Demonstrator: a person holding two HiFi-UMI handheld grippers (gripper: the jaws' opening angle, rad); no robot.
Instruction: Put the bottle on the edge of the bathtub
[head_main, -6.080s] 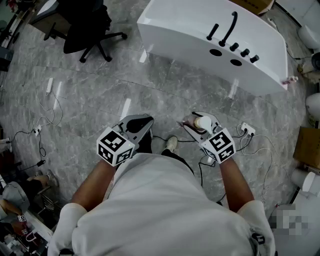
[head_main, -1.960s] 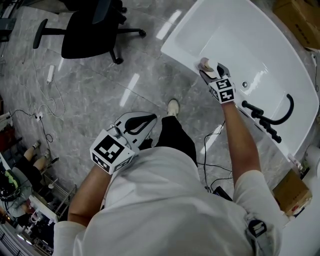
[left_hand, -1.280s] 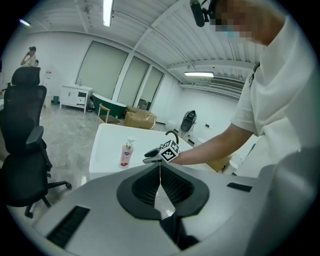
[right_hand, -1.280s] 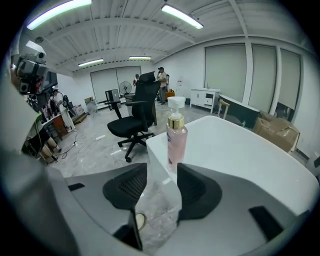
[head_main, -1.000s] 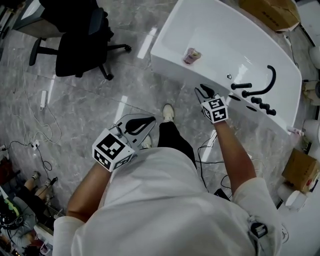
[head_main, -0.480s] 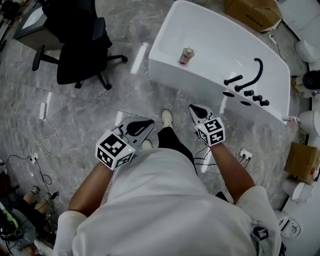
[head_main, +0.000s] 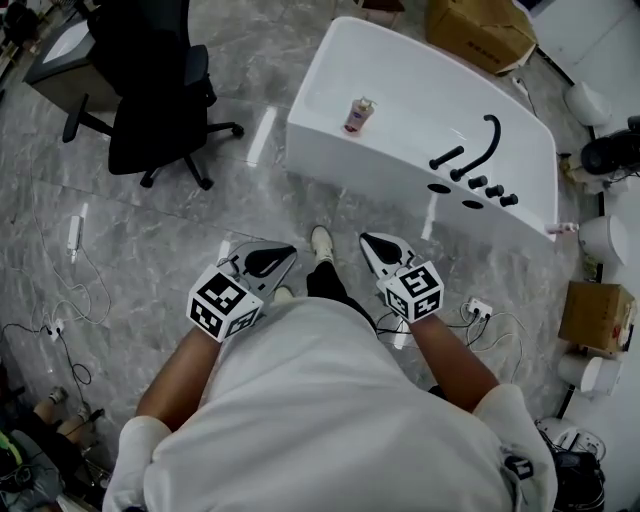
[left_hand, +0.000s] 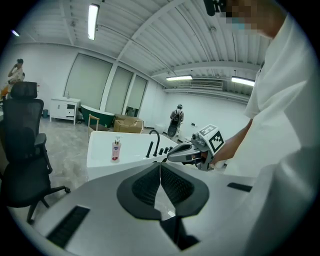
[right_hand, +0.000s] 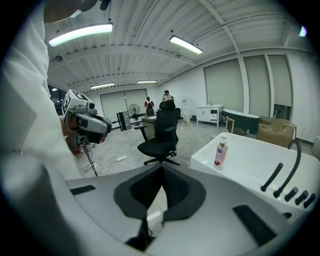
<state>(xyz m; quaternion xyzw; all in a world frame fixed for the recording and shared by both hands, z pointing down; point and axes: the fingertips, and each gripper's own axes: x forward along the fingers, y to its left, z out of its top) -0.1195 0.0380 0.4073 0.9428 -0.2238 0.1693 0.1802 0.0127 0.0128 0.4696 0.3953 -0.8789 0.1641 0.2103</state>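
Observation:
A white pump bottle (head_main: 357, 115) with a pink label stands upright on the near rim of the white bathtub (head_main: 400, 75). It also shows in the left gripper view, bottle (left_hand: 116, 150), and in the right gripper view, bottle (right_hand: 220, 152). My right gripper (head_main: 372, 245) is shut and empty, held close to my body, well apart from the tub. My left gripper (head_main: 275, 255) is shut and empty beside it. In the gripper views each gripper's jaws meet with nothing between them: left gripper (left_hand: 160, 172), right gripper (right_hand: 161, 177).
A black faucet (head_main: 478, 150) with knobs sits on the tub's right end. A black office chair (head_main: 150, 90) stands at left. Cardboard boxes (head_main: 480, 30) lie behind the tub. Cables and a power strip (head_main: 478, 308) lie on the grey marble floor.
My right gripper shut and drew back from the tub to my body, leaving the bottle standing on the rim. I have stepped back from the tub.

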